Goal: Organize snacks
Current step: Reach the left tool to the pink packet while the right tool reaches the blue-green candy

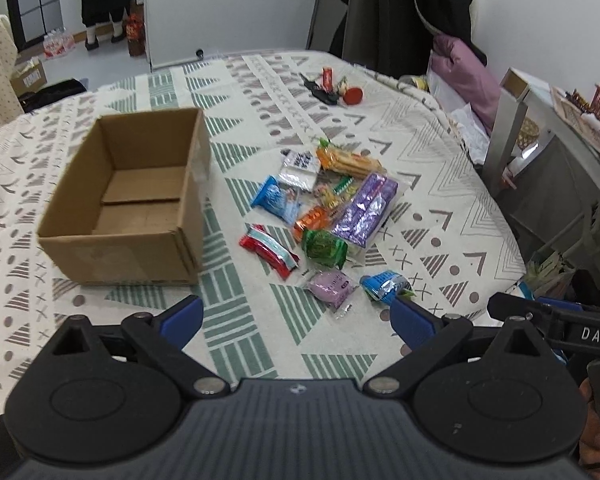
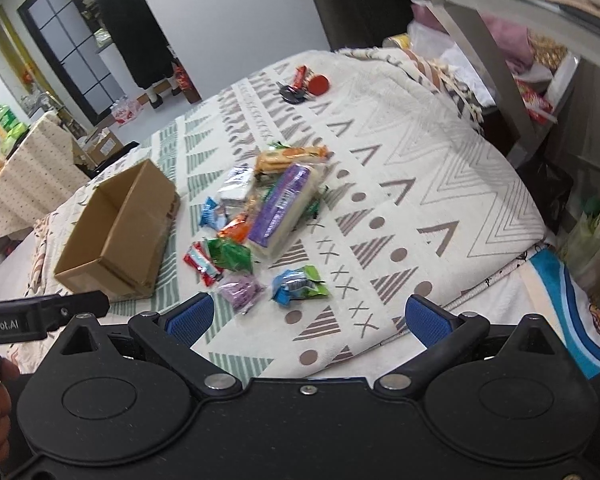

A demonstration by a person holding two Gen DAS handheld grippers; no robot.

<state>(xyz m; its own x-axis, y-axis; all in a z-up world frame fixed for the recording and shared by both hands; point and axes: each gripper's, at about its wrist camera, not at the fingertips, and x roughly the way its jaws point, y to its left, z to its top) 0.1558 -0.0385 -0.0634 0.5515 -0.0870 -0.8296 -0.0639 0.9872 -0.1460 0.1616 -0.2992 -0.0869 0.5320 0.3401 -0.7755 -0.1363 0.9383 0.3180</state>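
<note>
My left tongs [image 1: 296, 322] were spread wide, nothing between them, held above the patterned bedspread [image 1: 420, 152]. Right tongs [image 2: 308, 316] likewise spread & empty; their tip poked into the left cam's view at 3 o'clock.

The cardboard box [image 1: 128, 196] sat open-topped at approx 10 o'clock from my left tongs, nothing inside as far as I could see. The snack pile [image 1: 332, 200] lay just beside it, at 12–1 o'clock: long purple pack [image 1: 364, 212], orange biscuit pack [image 1: 348, 160], blue-white packet [image 1: 278, 198], green packet [image 1: 324, 248], red-striped packet [image 1: 270, 250]. Nearest me were a small purple packet [image 1: 332, 286] & a blue-green packet [image 1: 384, 286], apart from the rest.

Far off at 12 o'clock, keys w/ red bits [image 1: 332, 88], well apart from the snacks.
</note>
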